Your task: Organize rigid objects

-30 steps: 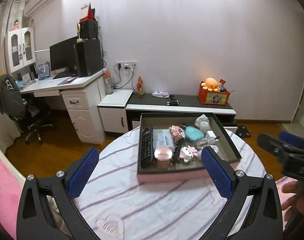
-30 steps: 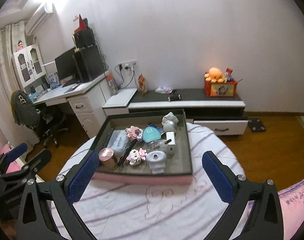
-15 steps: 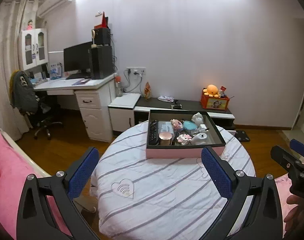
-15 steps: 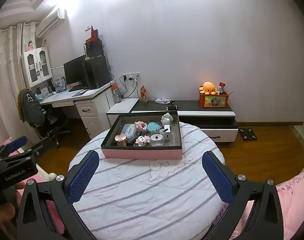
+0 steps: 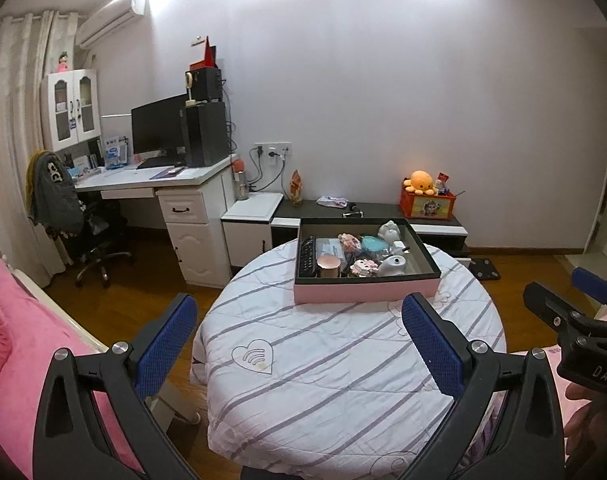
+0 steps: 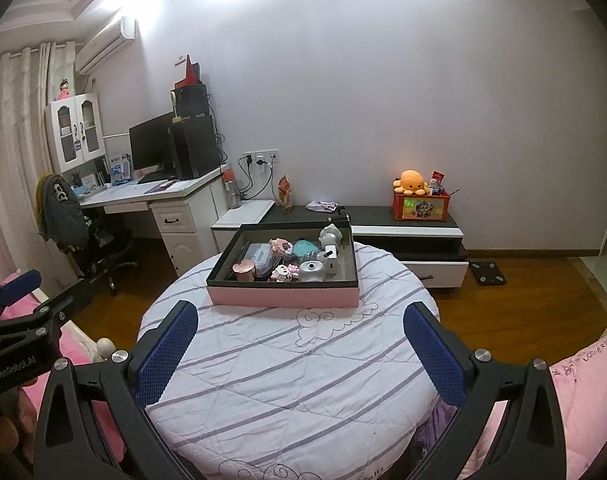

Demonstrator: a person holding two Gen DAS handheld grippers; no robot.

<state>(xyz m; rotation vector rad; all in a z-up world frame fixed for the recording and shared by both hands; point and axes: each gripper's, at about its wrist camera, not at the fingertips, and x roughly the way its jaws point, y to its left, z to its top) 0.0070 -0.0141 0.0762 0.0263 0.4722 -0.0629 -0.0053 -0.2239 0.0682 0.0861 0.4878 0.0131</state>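
Observation:
A pink-sided box with a dark inside [image 5: 365,293] [image 6: 283,297] sits at the far side of a round table with a striped white cover [image 5: 323,368] [image 6: 287,364]. It holds several small items: a black remote [image 5: 306,256], a rose-gold round tin [image 5: 328,264] [image 6: 244,270], a teal case [image 5: 373,245] and a grey figure [image 6: 312,271]. My left gripper [image 5: 299,344] is open and empty, well back from the box. My right gripper [image 6: 299,346] is open and empty, also well back. Each gripper shows at the edge of the other's view.
A pink bed [image 5: 19,344] lies at the left. A white desk with a monitor [image 5: 159,184] and an office chair [image 5: 91,240] stand at the back left. A low dark TV cabinet [image 5: 383,216] with an orange toy box [image 5: 427,205] runs along the wall.
Both grippers have pulled back and up from the box. It now looks smaller and farther away, with more of the table and room in view. Both stay open and empty.

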